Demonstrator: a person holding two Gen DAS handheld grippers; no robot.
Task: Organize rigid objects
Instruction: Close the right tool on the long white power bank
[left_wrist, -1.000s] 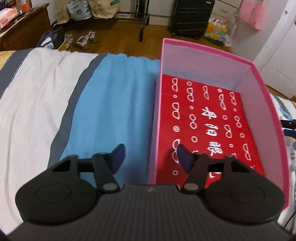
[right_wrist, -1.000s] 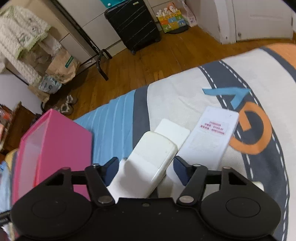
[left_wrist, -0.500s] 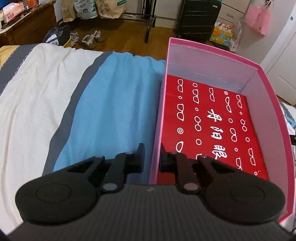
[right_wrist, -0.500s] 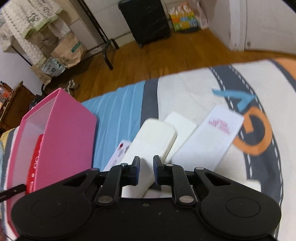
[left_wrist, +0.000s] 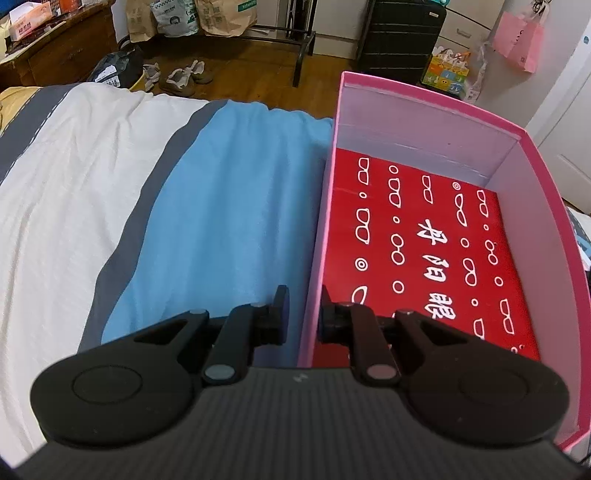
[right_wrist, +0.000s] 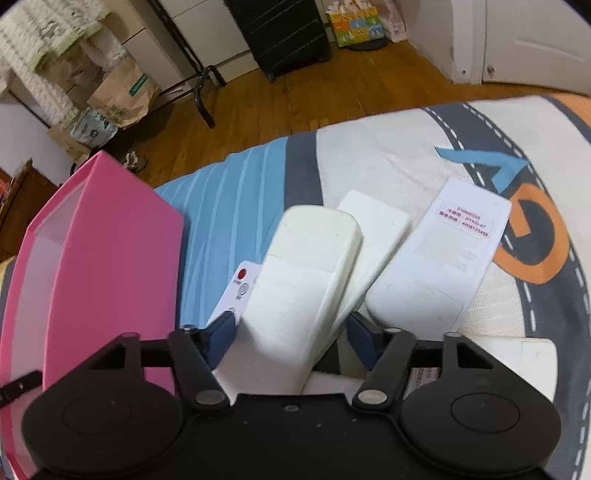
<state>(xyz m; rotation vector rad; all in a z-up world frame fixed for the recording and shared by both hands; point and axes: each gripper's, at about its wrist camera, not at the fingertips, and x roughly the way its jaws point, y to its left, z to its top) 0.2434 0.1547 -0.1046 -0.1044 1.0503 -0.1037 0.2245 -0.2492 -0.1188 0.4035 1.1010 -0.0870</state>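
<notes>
one remote (right_wrist: 295, 291) between right gripper (right_wrist: 291, 338) fingers

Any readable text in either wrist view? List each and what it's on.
"丹阳眼", cut off by the left hand-held gripper: white characters on the red sheet in the pink box.
Red print on the white remote's sticker: too blurred to read.
Paper bags' print: too small.
Small remote's button labels: too small.
</notes>
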